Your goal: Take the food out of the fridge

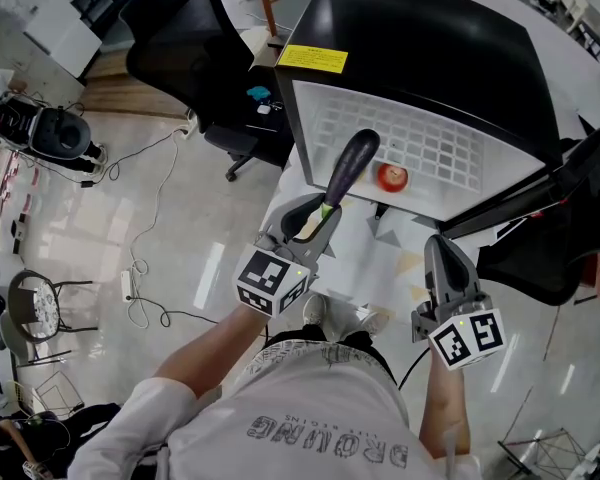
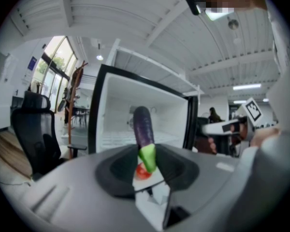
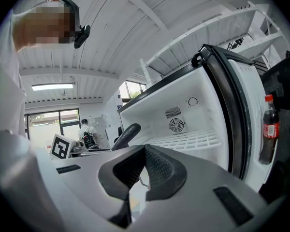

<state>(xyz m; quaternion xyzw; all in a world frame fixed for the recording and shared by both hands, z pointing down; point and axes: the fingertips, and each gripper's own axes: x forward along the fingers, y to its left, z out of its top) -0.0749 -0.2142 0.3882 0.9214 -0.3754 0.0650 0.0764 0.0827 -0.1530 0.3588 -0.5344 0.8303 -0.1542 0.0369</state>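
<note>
person's white shirt (image 1: 320, 418) fills the bottom of the head view, with both grippers held out toward the open fridge (image 1: 430, 58). left gripper (image 1: 327, 211) has its jaws clenched on the green stem end of the eggplant (image 1: 352, 163), which points up and away at the mouth of the fridge; whether its dark tip is over the wire shelf (image 1: 430, 143) or already clear, i cannot tell. right gripper (image 1: 440, 243) hangs lower and to the side, jaws together on nothing.

the step in hand looks like drawing the eggplant out. the grip sits at one end of a long, smooth body, so it could swing or slip; i would keep the squeeze steady, pull straight back without rolling the wrist, and keep the tip off the fridge frame and the door. the free gripper is well placed for the tomato (image 1: 391, 177) lying on the shelf.

counted: one eggplant, one tomato, one wire shelf in view, one cola bottle (image 3: 269, 129) in the door, two grippers.
</note>
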